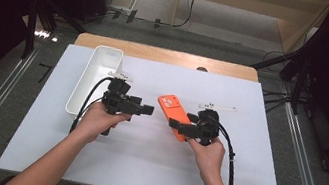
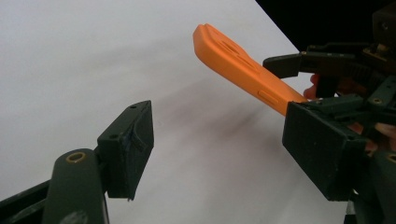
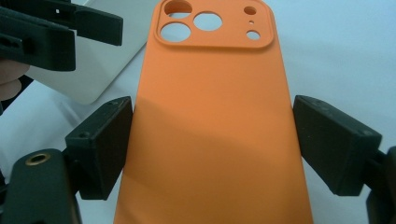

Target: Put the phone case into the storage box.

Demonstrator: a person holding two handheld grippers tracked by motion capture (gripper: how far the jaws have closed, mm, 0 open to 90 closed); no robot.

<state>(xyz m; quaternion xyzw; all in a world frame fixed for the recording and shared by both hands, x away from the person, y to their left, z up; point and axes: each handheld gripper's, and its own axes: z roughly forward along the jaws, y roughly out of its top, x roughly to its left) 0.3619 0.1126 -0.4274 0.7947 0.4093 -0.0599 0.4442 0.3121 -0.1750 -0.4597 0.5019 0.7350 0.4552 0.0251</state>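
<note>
My right hand-held gripper [image 3: 210, 149] pinches the orange phone case [image 3: 210, 130] across its long edges, raised mid-worktop [image 1: 139, 169]. It looks light, soft and bendy. Left hand-held gripper [image 2: 219, 154] is spread, empty.

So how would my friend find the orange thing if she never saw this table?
Look at the white table, to the right of the long white tray. The orange phone case sits between the jaws of the right tool. It is the only bright thing there, with round camera holes at one end.
</note>
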